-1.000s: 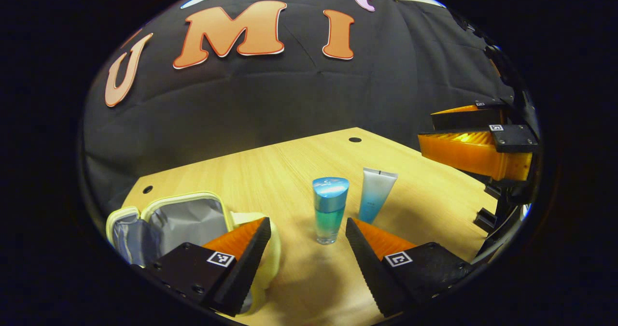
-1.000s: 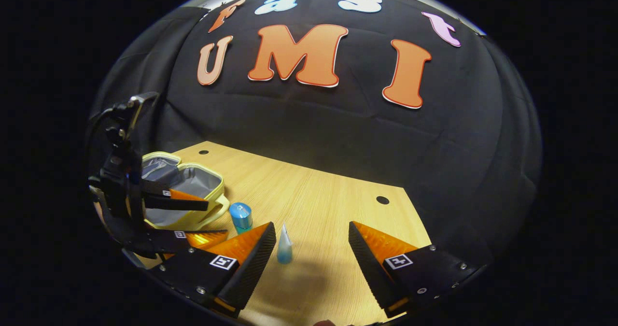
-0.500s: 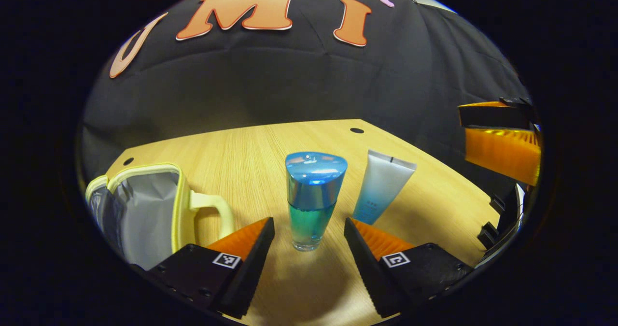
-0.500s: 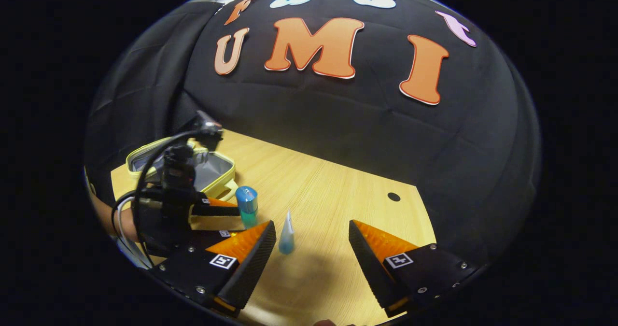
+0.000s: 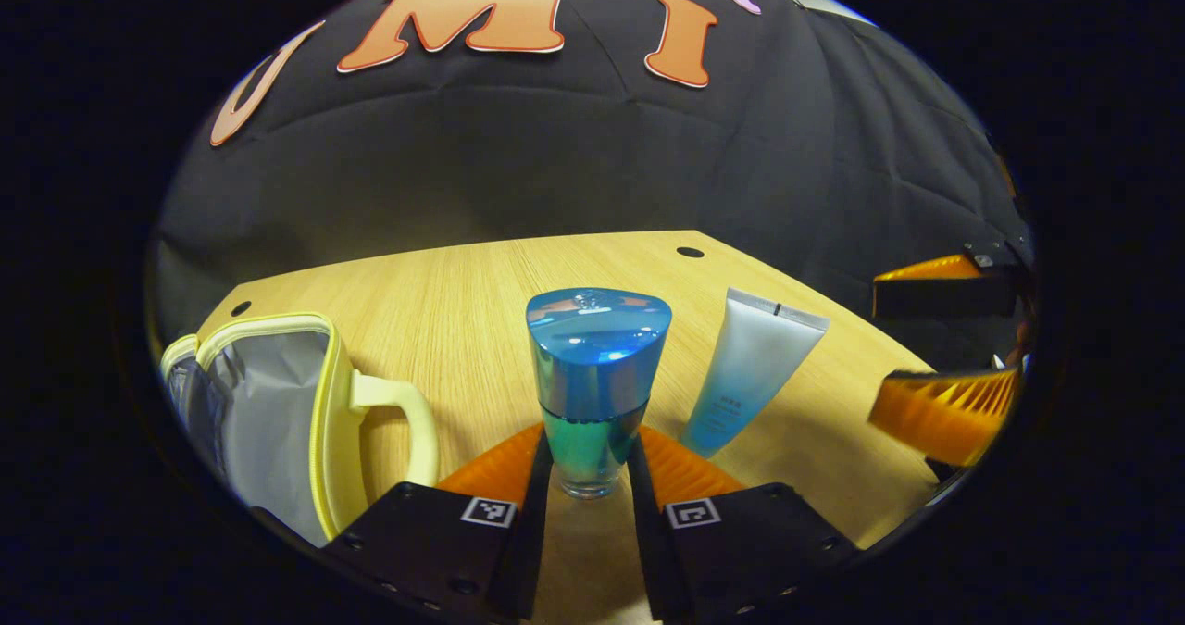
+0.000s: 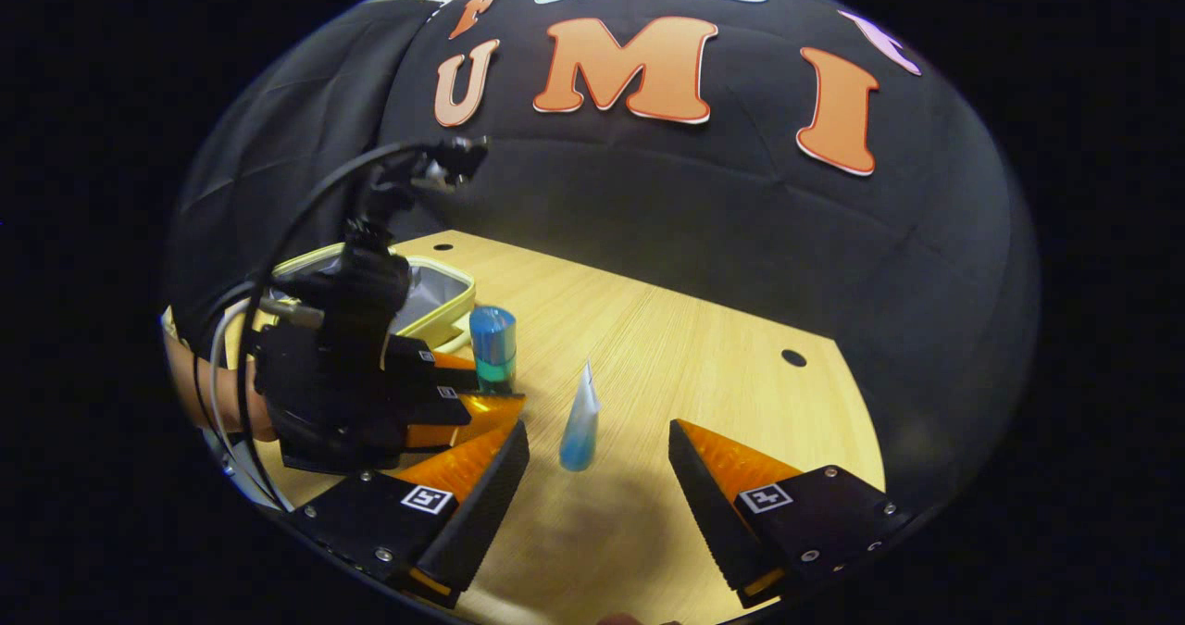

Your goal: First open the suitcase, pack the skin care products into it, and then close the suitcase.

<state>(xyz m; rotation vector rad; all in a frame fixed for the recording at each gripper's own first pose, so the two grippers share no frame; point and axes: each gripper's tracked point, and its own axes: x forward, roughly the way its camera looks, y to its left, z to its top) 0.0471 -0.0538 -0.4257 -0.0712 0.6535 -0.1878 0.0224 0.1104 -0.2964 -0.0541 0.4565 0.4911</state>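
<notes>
A blue-capped bottle (image 5: 592, 366) of teal liquid stands upright on the table, and my left gripper (image 5: 590, 442) is shut on its glass lower part. Just right of it a silver-blue tube (image 5: 750, 370) stands on its cap. The pale yellow suitcase (image 5: 268, 403) lies open at the left, showing its grey lining. In the right gripper view my right gripper (image 6: 597, 449) is open, low over the table, with the tube (image 6: 581, 417) just beyond its fingertips. The left gripper (image 6: 467, 389) holds the bottle (image 6: 492, 347) in front of the suitcase (image 6: 435, 296).
The wooden table (image 5: 463, 282) has small round holes near its far corners and ends at the black cloth wall. The right gripper (image 5: 893, 356) hangs open at the right of the left gripper view. A hand (image 6: 185, 393) and cables sit behind the left gripper.
My left gripper moved forward around the bottle and shut on it. The right gripper came lower and nearer to the tube, still open.
</notes>
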